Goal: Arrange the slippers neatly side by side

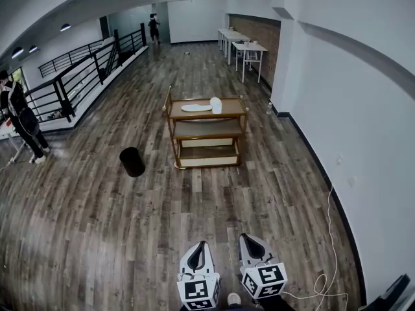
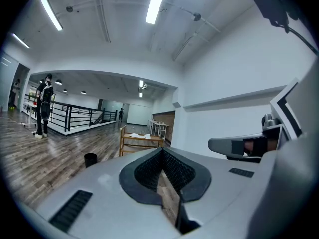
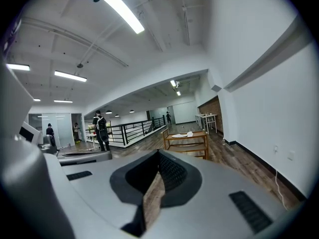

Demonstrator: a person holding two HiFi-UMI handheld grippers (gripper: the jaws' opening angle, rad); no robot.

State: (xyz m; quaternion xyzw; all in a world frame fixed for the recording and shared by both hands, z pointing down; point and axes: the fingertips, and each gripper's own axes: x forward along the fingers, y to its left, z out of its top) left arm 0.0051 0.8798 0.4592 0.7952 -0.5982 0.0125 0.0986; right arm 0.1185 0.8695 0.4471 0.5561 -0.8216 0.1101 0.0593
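Observation:
Two white slippers lie on the top shelf of a wooden three-tier cart (image 1: 206,116) far ahead of me. One slipper (image 1: 196,107) lies flat and lengthwise; the other slipper (image 1: 216,105) sits just right of it, turned a different way. Both are tiny in the gripper views: slippers (image 2: 137,135) and slippers (image 3: 188,134). My left gripper (image 1: 202,244) and right gripper (image 1: 244,237) hang side by side at the bottom edge, well short of the cart. Each has its jaws shut with nothing between them, as the left gripper (image 2: 162,151) and right gripper (image 3: 158,154) show in their own views.
A black bin (image 1: 132,161) stands on the wood floor left of the cart. A black railing (image 1: 78,76) runs along the left, with a person (image 1: 23,118) beside it. White tables (image 1: 243,47) stand at the back. A white wall (image 1: 350,109) and a floor cable (image 1: 326,274) are on the right.

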